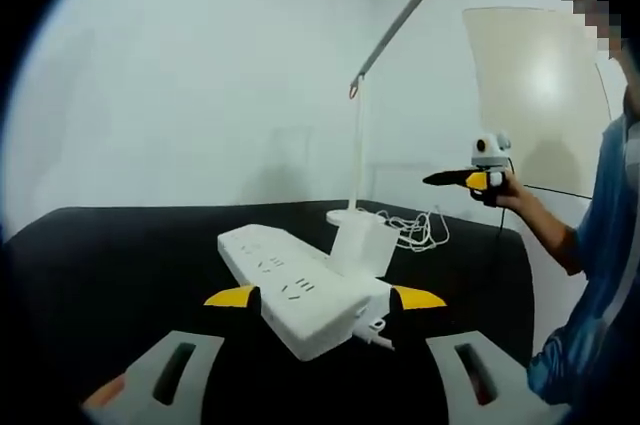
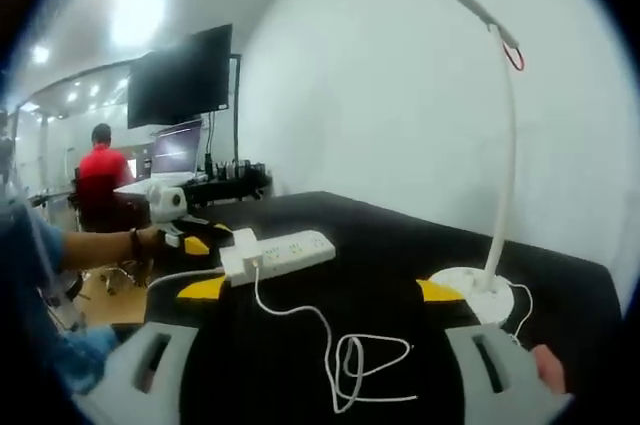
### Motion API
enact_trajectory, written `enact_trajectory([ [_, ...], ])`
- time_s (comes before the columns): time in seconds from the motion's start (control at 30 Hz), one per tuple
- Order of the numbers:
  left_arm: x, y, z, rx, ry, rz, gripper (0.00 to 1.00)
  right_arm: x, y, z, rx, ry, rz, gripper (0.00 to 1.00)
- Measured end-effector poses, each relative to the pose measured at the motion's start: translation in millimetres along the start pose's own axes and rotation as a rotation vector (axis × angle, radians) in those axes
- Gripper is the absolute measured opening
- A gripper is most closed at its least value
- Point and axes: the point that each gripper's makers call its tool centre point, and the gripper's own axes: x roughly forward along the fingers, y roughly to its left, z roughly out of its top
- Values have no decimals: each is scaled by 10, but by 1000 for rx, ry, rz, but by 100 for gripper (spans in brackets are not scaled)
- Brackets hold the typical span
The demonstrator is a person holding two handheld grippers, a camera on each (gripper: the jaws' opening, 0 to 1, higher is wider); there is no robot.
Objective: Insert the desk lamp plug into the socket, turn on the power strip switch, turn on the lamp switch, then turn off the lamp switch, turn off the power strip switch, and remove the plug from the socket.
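The power strip [image 1: 305, 295] lies on the black worktop [image 1: 120, 265] between the open left tool [image 1: 325, 297]; a white plug block [image 1: 362, 245] already sits in it. The lamp [image 2: 480, 135] at two o'clock looks unlit, so switching seems left, and the right tool [image 2: 320, 290] hovers open, empty.

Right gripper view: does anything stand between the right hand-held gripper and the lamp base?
Nothing visible does. The lamp base sits just beyond one jaw tip of the open right hand-held gripper. The white cable loops on the table between the jaws, beside that path.
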Motion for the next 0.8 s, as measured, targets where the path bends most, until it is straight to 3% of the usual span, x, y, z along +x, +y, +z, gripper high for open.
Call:
enact_trajectory([
  [0.5,5,-1,-54,-2,15,-9,48,-98,188,-268,-8,-40,-1,73],
  [0.8,9,-3,-76,-4,18,-9,47,-108,369,-577,-75,12,26,74],
])
